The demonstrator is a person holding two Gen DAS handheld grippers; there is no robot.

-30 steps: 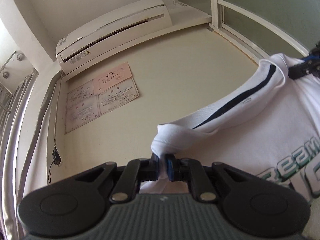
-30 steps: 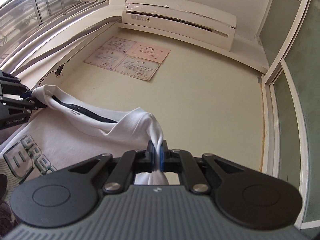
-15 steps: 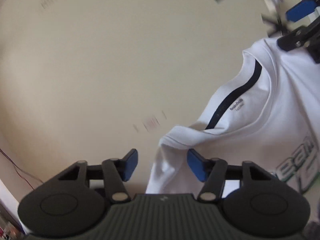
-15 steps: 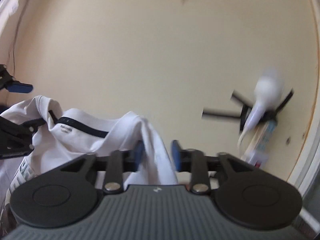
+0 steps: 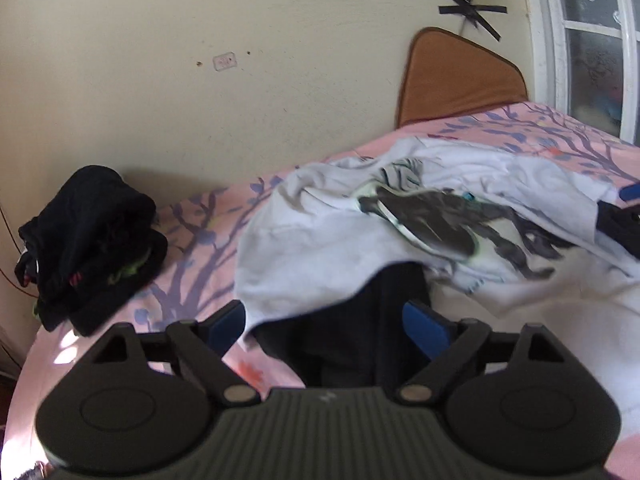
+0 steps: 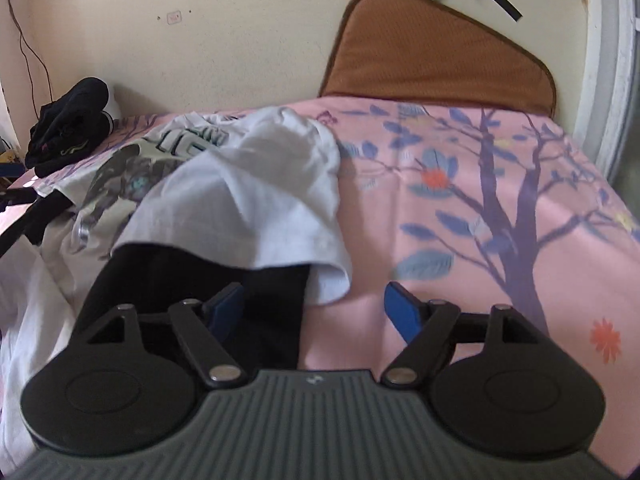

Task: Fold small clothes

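Observation:
A white T-shirt with a dark printed graphic [image 5: 432, 224] lies crumpled on the pink bed; it also shows in the right wrist view [image 6: 248, 184]. It lies partly over a dark garment [image 5: 352, 328], seen in the right wrist view too [image 6: 192, 280]. My left gripper [image 5: 326, 326] is open and empty, just in front of the shirt's near edge. My right gripper [image 6: 316, 312] is open and empty, at the shirt's right sleeve edge. The right gripper's tip shows at the right edge of the left wrist view [image 5: 624, 216].
A pile of black clothes [image 5: 88, 248] sits at the bed's far left near the wall, also in the right wrist view [image 6: 68, 128]. The pink bedsheet with a tree print [image 6: 500, 200] spreads to the right. A brown cushion [image 6: 436, 52] leans on the wall.
Both grippers held the shirt up by its shoulders, then opened and let it go. The shirt has dropped onto the bed, and both cameras have swung down to face the bed.

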